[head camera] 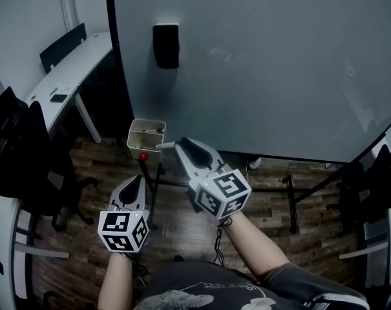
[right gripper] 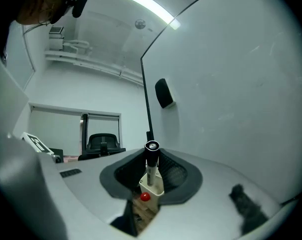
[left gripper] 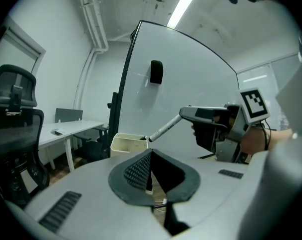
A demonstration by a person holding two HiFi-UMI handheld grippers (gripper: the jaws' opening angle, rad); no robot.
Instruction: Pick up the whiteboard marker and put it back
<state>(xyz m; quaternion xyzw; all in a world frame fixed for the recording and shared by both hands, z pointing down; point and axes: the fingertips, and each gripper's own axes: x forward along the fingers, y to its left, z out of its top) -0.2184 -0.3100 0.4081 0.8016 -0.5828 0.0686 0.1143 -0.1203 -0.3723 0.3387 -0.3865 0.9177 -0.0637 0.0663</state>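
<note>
See the marker pinched lengthwise between the pads of the right claw, with the free end poking out toward nine o'clock in the head view. Find that end right at the three o'clock corner of the cream box hung at the foot of the whiteboard. Hard to tell whether touching or a little short of the rim, but clearly not yet inside.

Judging by that, treat this as the final approach for dropping it in:

- Carry the tip up and over the rim first, rather than pushing sideways into the wall. Expect a hung box to swing or tip if nudged.
- Once past the rim, dip the nose toward six o'clock so the barrel slides down beside what already lies in there.
- Use the right gripper view to stay lined up, with the box dead ahead behind the barrel.
- Hold the pinch firm until most of the barrel sits below the rim, then spread the pads gently.
- Mind the red knob at six o'clock of the box, and stay off the board face.
- Leave the left claw, pads pressed together on nothing, parked at seven o'clock of the right one.
</note>
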